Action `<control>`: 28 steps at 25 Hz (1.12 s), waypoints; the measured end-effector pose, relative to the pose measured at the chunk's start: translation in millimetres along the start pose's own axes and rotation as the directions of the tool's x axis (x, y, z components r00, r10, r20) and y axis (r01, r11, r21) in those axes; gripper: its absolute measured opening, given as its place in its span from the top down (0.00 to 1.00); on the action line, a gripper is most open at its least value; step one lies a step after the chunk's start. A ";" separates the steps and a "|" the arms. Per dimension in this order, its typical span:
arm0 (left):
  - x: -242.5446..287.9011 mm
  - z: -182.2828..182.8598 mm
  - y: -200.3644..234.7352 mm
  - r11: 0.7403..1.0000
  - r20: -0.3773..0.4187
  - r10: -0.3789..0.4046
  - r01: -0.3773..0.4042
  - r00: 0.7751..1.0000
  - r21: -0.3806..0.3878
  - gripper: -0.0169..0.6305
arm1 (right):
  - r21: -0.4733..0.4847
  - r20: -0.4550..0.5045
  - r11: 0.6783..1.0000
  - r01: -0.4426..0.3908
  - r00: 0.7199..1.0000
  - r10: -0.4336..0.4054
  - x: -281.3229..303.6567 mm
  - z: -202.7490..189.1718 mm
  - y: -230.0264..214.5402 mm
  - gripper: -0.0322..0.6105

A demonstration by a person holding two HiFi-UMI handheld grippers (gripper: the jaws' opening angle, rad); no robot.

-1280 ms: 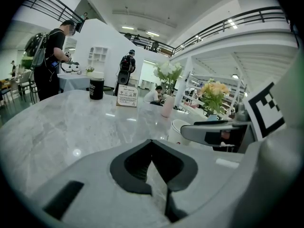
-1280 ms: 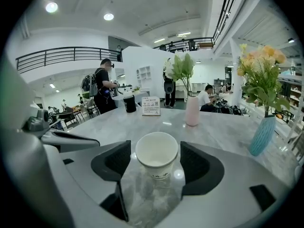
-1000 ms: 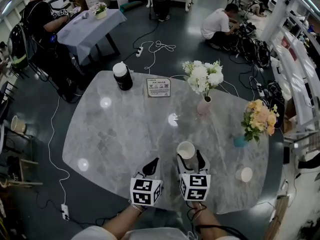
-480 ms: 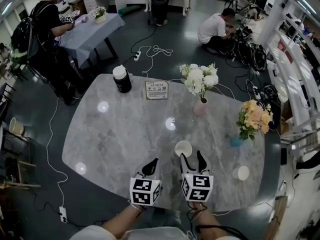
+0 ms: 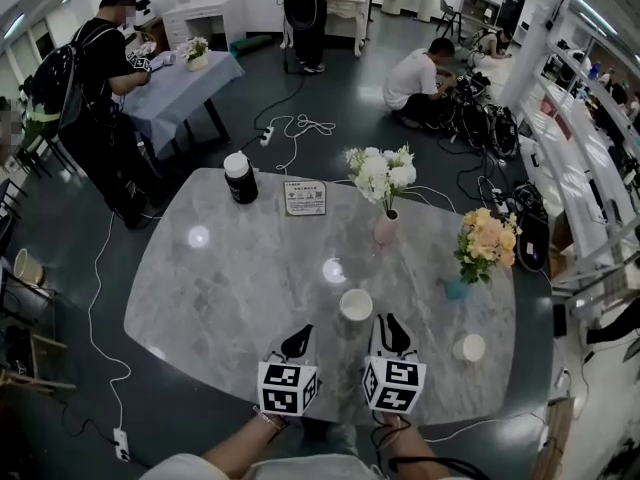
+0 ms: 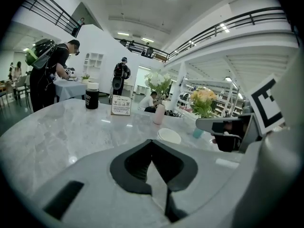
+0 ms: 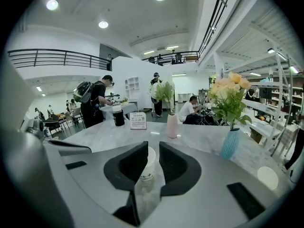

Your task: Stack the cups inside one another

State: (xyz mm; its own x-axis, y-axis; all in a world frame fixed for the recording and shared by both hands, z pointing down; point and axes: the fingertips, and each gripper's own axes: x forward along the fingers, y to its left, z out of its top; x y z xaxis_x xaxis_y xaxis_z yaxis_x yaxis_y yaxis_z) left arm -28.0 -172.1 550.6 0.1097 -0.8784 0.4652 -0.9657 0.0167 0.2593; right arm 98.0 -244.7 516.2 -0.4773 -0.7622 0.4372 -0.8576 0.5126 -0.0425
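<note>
- The left gripper (image 5: pixel 303 336) is held over the grey marble tabletop (image 5: pixel 230 278), its claw pressed together on nothing.
- A white paper cup (image 5: pixel 356 305) is stood just ahead of the right gripper (image 5: pixel 388 324), whose claw is closing with nothing pinched.

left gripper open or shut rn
Shut: the left gripper has its fingers meeting at the tips in the left gripper view, with nothing between them.
</note>
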 end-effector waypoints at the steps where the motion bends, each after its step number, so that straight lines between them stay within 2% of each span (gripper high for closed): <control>1: -2.0 1.9 -2.3 1.000 0.004 -0.003 0.003 1.000 0.003 0.98 | 0.003 0.005 1.000 0.008 1.000 -0.008 -4.1 1.2 -2.1 0.84; 9: -17.6 20.2 -26.4 0.998 0.050 -0.042 0.040 0.998 0.038 0.98 | 0.013 0.001 0.999 0.051 0.999 -0.051 -35.1 3.6 -18.9 0.93; 19: -38.5 30.5 -55.0 0.994 0.095 -0.086 0.079 0.992 0.077 0.98 | 0.030 0.016 0.998 0.061 0.998 -0.062 -67.1 1.2 -25.1 0.93; 28: -41.9 26.7 -63.4 0.991 0.087 -0.104 0.096 0.991 0.097 0.98 | 0.070 0.011 0.995 0.067 0.998 -0.068 -77.9 -3.5 -26.5 0.93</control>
State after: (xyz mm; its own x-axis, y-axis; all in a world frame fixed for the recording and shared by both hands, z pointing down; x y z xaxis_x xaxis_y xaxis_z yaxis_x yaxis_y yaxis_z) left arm 22.4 -149.2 492.1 0.1888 -0.9135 0.3605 -0.9689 -0.1136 0.2196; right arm 158.5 -197.4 486.5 -0.4199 -0.7999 0.4288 -0.8990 0.4315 -0.0755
